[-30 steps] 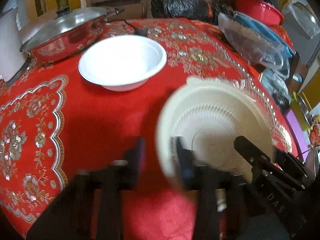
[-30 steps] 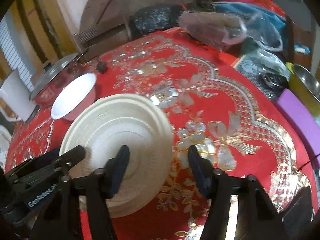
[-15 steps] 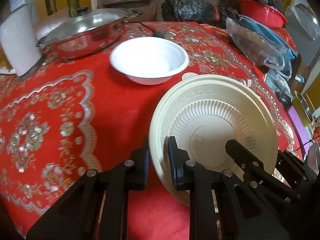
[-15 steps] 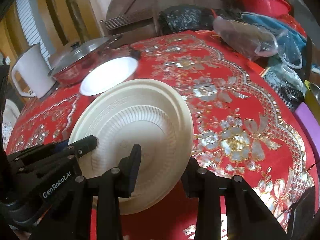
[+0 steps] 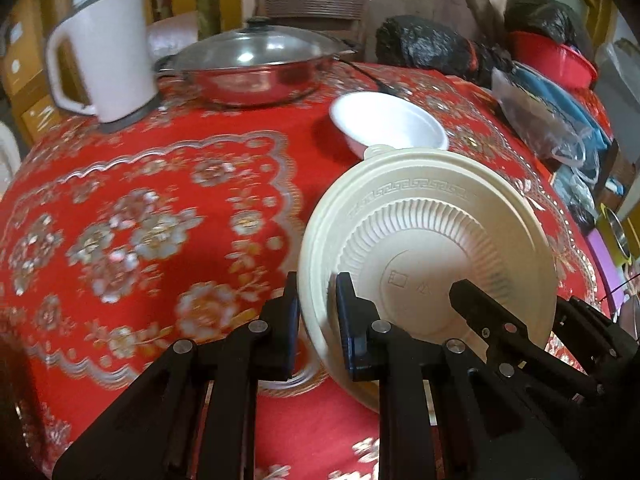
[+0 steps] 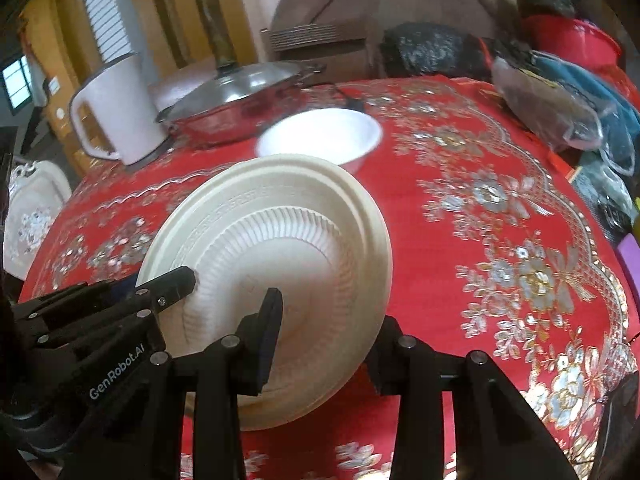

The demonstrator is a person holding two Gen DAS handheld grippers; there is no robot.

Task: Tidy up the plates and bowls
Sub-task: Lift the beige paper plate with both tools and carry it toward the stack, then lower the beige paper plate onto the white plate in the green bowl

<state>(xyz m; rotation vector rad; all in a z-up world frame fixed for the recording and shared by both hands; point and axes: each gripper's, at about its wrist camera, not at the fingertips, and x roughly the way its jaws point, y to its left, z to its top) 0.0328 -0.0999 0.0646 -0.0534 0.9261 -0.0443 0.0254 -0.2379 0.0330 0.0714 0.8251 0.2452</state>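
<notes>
A cream plate (image 5: pixel 432 240) with a ribbed underside hangs tilted above the red tablecloth, held between both grippers. My left gripper (image 5: pixel 316 312) is shut on its left rim. My right gripper (image 6: pixel 326 332) has the plate's right rim (image 6: pixel 372 264) between its fingers, one finger on the ribbed face and the other behind the rim. Its jaws are opening slightly, and the pads still look pressed on the rim. A white bowl (image 5: pixel 388 124) stands on the cloth just beyond the plate, also seen from the right wrist (image 6: pixel 320 136).
Behind the bowl are a steel pan with a glass lid (image 5: pixel 256 64) and a white kettle (image 5: pixel 104 52) at the far left. Black bags (image 5: pixel 432 48), plastic bags (image 5: pixel 540 120) and a red basin (image 5: pixel 552 60) crowd the table's right back edge.
Both grippers have carried the plate leftward and slightly up. The right gripper's fingers have narrowed onto the rim. The kettle has come into view.
</notes>
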